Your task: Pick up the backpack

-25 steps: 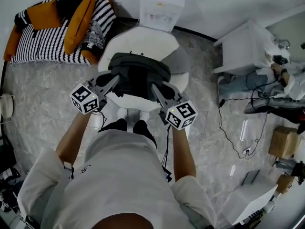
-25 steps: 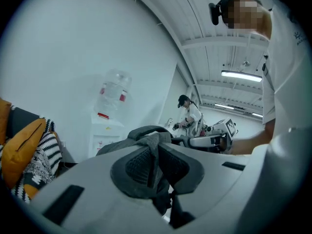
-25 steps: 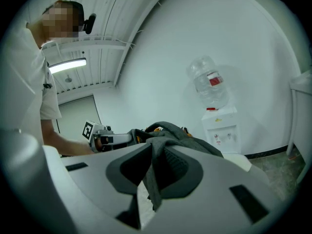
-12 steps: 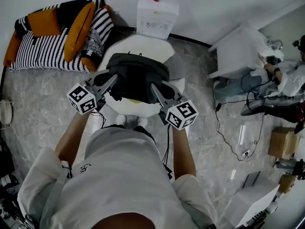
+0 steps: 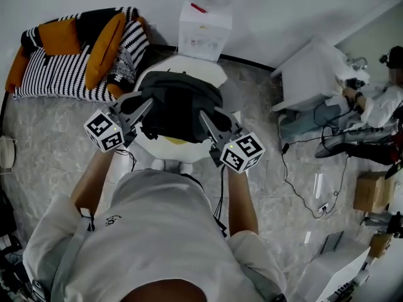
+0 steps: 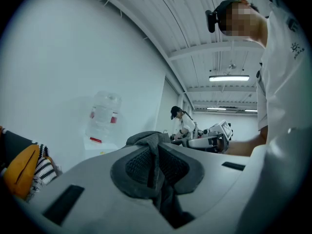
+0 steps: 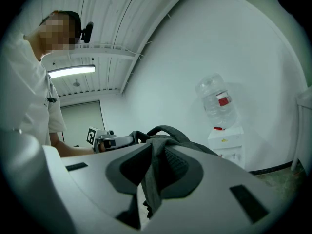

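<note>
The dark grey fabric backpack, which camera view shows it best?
The head view: it shows the whole dark grey fabric backpack from above, gripped between the left gripper and right gripper. Each gripper view shows only a fold of its fabric pinched between the jaws.

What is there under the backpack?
Below the backpack a white round tabletop shows around its edges, with a small yellow patch at the near edge. The backpack covers the middle, so anything there cannot be seen.
</note>
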Motion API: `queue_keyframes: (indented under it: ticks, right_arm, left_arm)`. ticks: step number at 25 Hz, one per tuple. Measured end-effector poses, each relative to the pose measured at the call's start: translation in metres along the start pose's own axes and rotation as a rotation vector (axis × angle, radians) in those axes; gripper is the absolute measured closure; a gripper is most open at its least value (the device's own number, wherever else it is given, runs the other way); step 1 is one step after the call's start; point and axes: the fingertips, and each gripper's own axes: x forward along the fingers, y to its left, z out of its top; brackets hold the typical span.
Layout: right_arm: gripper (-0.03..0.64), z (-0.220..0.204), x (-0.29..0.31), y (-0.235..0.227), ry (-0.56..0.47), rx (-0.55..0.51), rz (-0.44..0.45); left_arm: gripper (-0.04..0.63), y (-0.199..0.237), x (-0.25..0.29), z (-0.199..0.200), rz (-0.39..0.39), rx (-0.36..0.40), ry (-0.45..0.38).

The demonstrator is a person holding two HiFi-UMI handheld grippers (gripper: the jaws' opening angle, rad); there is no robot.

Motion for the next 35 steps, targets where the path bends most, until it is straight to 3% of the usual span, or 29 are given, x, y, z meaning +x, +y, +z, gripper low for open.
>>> queue_keyframes:
  ticks: [12,24,35]
  right_arm:
    - [0.557,0.037,-0.002,0.002,-0.033,-0.034,0.003]
    - [0.557,0.049,0.008,-0.002,-0.021,-0.052,-0.097]
    - [0.558,0.041,0.0,-0.001,-0.019,-0.062,-0.12]
  left_arm:
    - [0.565,-0.006,0.005,0.034,-0.033,0.086,-0.013]
    - [0.565,0.002,0.014,0.044,0.073,0.124,-0.011]
    - [0.565,-0.006,0.014,0.033,0.076,0.154,-0.002]
